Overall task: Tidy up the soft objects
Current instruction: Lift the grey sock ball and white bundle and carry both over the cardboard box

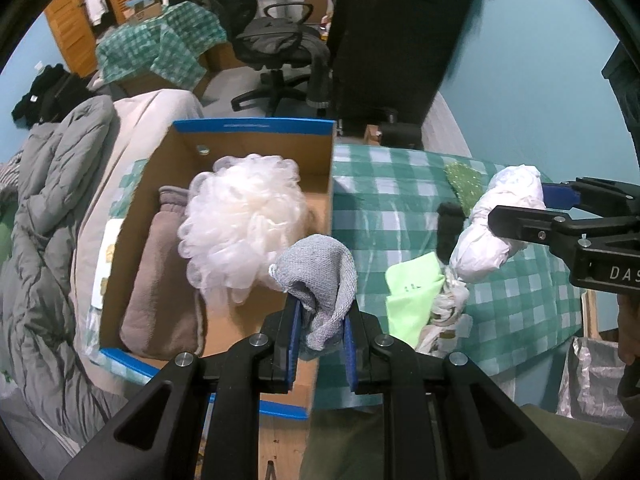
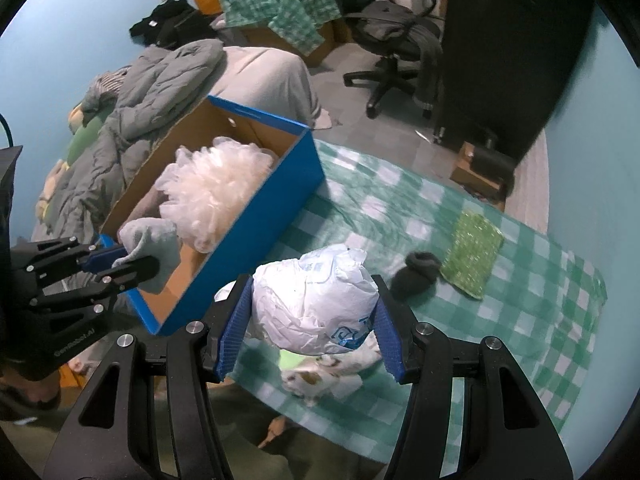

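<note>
My left gripper (image 1: 320,320) is shut on a grey knit sock (image 1: 322,284) and holds it over the near right corner of the blue cardboard box (image 1: 256,125); it also shows in the right wrist view (image 2: 132,258). The box holds a white mesh bath pouf (image 1: 240,220) and a beige fleece item (image 1: 160,280). My right gripper (image 2: 314,320) is shut on a crumpled white plastic bag (image 2: 316,300), held above the green checked cloth (image 2: 500,320). On the cloth lie a dark sock (image 2: 416,270), a green sponge cloth (image 2: 474,252), a light green cloth (image 1: 412,292) and a patterned cloth (image 2: 320,376).
A grey quilt (image 1: 44,220) and a beige cover (image 1: 140,120) lie on the bed left of the box. An office chair (image 1: 280,48) and a tall black cabinet (image 1: 392,40) stand behind. A silver-lined bin (image 1: 596,376) is at the right.
</note>
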Demonstrator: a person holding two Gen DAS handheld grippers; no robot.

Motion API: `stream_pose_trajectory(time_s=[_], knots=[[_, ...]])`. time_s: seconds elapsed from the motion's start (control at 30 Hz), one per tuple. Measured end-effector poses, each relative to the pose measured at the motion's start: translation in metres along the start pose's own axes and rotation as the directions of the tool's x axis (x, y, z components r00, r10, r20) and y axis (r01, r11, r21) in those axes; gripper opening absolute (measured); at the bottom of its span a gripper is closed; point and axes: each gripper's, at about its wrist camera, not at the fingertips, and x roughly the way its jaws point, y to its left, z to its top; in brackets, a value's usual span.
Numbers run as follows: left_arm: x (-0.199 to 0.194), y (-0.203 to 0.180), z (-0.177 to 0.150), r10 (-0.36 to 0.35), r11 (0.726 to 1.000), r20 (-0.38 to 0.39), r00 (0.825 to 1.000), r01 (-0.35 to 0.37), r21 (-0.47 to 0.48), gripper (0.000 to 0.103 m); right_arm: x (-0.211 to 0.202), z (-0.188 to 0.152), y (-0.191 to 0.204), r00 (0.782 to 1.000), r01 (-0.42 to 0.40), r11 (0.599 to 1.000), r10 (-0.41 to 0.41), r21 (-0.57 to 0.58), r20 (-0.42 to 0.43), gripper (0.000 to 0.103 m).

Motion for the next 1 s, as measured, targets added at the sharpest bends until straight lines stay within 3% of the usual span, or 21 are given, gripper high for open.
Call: stream_pose_trajectory(time_s=[1.0], knots=[[0.022,0.101,-0.011,0.058,0.99,-0.042,0.997,-0.062,-0.123,0.018,0.062,0.053,0.098,0.994,-0.102,0.985,0.094,-0.138,-0.062,0.057]])
